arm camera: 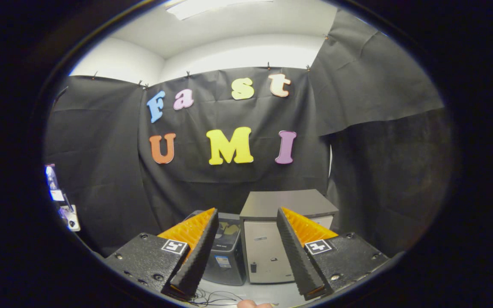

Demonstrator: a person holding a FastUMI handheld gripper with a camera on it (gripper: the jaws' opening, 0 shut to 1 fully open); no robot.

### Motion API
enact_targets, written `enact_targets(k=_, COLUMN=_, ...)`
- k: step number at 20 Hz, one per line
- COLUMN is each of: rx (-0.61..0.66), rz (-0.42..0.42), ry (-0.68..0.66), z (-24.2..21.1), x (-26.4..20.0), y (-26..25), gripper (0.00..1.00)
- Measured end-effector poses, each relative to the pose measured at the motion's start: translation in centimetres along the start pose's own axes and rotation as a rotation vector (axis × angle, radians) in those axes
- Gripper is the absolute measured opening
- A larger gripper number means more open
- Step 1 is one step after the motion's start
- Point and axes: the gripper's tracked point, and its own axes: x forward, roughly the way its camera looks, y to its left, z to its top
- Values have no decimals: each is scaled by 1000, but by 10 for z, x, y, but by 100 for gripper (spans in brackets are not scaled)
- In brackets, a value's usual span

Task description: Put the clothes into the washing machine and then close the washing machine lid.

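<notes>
Tool (pixel 246 214) spread, empty; washing machine (pixel 226 252), cabinet (pixel 280 231) beyond.

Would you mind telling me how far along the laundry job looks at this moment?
Nothing looks done yet. The gripper is open with nothing between its fingers, held well back from the dark washing machine standing beside a grey cabinet. No clothes can be seen from here. Fetching them, loading and closing the lid are all left.

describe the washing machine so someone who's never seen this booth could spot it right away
Start at the black cloth wall and look down to its foot, where two boxy units stand side by side beyond the open gripper. The washing machine is the dark, lower one, seen past the finger. Its neighbour, a pale cabinet with a flat grey top, stands taller.
</notes>
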Motion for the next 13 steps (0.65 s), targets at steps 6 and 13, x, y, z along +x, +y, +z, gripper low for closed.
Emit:
enact_targets(k=6, rx=7, rz=10, ry=-4, z=1, x=1, y=0, gripper=86)
enact_targets(k=13, rx=17, rz=10, ry=3, z=-1, x=2, y=-4, gripper=86)
